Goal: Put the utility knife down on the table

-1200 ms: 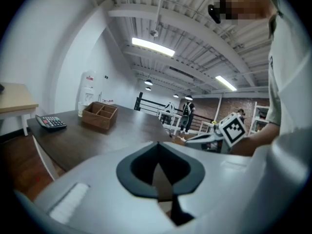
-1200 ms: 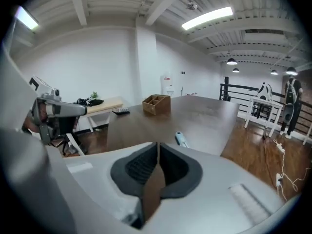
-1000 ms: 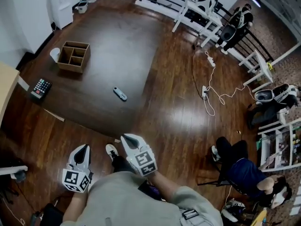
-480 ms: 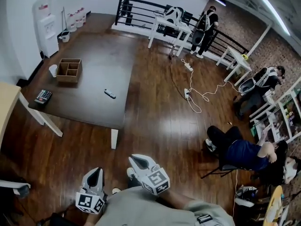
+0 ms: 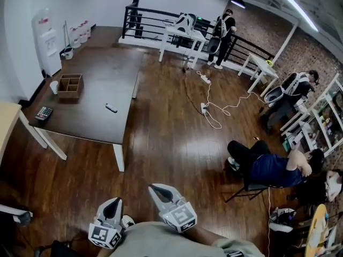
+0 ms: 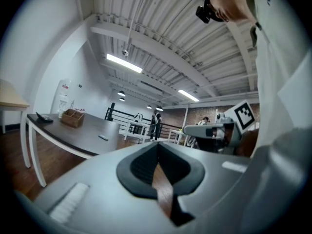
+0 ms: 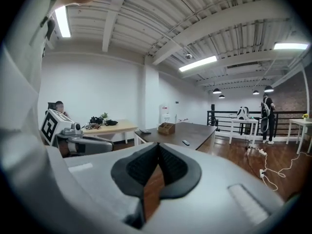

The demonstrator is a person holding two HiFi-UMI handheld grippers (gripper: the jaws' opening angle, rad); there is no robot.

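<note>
The utility knife [image 5: 111, 108] is a small grey thing lying flat on the dark brown table [image 5: 91, 125], far from both grippers. It also shows small on that table in the left gripper view [image 6: 103, 137] and the right gripper view [image 7: 185, 142]. My left gripper [image 5: 112, 206] and right gripper [image 5: 158, 190] are held close to my body over the wooden floor, several steps back from the table's near corner. Both point roughly level toward the room. The left gripper [image 6: 157, 147] and the right gripper [image 7: 157, 150] each have their jaws together with nothing between them.
On the table stand a compartmented cardboard box [image 5: 70, 86], a white cup [image 5: 54, 86] and a calculator [image 5: 43, 113]. A light wooden desk [image 5: 8, 116] is at the left. A person sits on a chair [image 5: 268, 167] at the right, with cables and a power strip [image 5: 206, 108] on the floor beyond.
Both grippers have moved back from the table together. The table and the knife on it now sit farther off and smaller in the head view, and more of the room shows.
</note>
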